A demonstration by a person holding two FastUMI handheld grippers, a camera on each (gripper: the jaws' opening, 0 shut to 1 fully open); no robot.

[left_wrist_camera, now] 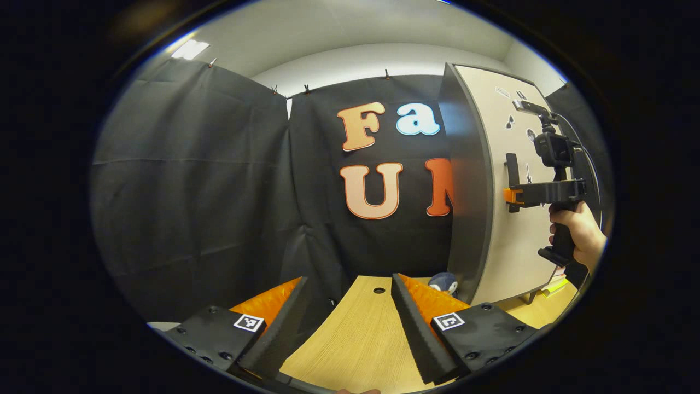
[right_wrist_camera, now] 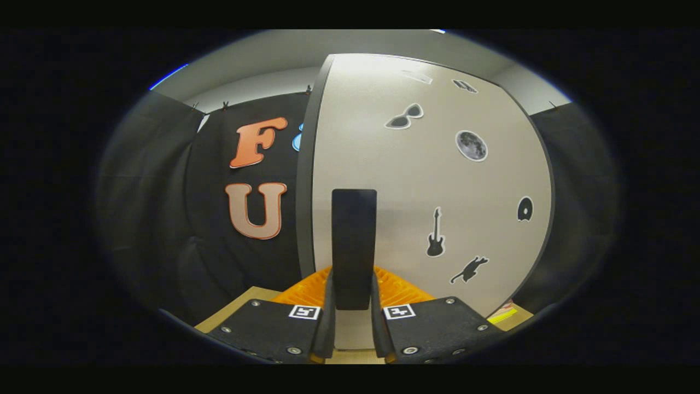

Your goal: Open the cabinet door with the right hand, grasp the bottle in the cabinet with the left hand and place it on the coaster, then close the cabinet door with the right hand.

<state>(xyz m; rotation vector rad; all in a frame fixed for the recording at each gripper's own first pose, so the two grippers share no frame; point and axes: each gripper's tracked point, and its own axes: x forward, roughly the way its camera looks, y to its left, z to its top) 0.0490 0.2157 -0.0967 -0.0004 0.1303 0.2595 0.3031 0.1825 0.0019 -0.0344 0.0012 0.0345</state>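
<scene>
so i've got the right gripper [right_wrist_camera: 353,306] clamped on the black door handle [right_wrist_camera: 354,246], both fingers pressing its sides, and in the left gripper view you can see it out at the cabinet door [left_wrist_camera: 519,219] with a hand [left_wrist_camera: 574,235] on its grip. the door looks only partly swung out to me, i'm seeing its dark edge plus the sticker-covered front, so i'd say the opening step is in progress, not finished. left gripper [left_wrist_camera: 350,323] is wide open with nothing in it, hovering over the wooden table [left_wrist_camera: 355,339]. can't make out the bottle or the coaster from here, the cabinet's inside is hidden behind the door. there's a small blue plush toy [left_wrist_camera: 444,283] peeking out by the door's bottom edge. so pretty much everything's left: grab, place, close.
</scene>
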